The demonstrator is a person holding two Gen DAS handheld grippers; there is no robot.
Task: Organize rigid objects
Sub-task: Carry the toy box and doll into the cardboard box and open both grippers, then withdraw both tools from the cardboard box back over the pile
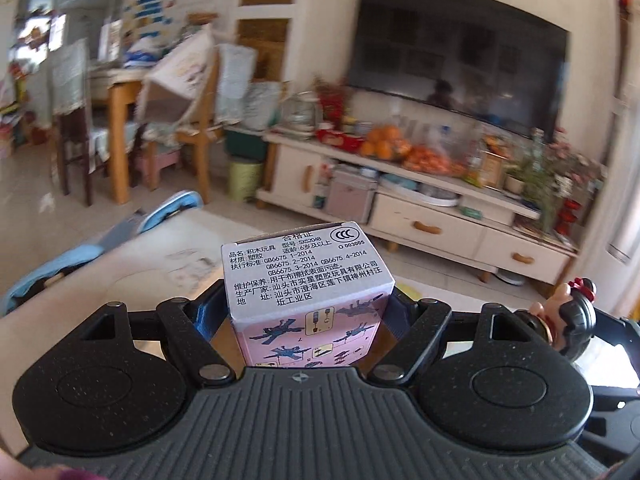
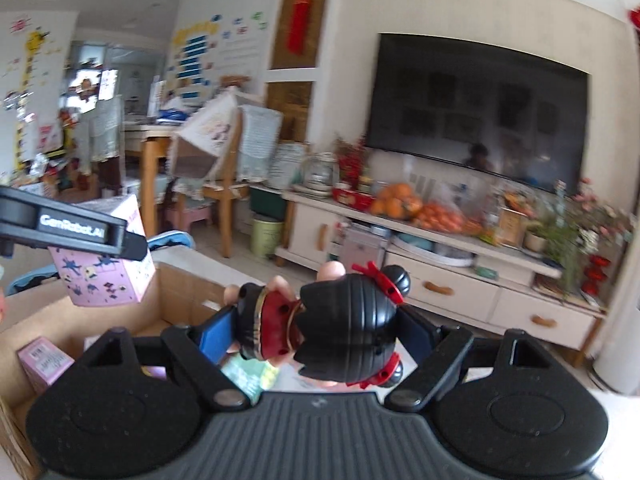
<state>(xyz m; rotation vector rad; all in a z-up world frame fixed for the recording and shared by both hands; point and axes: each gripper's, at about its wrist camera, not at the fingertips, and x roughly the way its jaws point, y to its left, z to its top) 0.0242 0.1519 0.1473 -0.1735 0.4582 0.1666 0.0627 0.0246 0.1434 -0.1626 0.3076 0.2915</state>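
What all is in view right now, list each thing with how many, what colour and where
toy box: one, pink and white, held in the left gripper
doll: one, black hair, red dress, held in the right gripper
cardboard box: one, brown, open, below the grippers
small pink box: one, inside the cardboard box
television: one, black, on the wall
TV cabinet: one, cream, under the television
oranges: a pile, on the cabinet
left hand-held gripper: black, shut on the toy box
right hand-held gripper: black, shut on the doll
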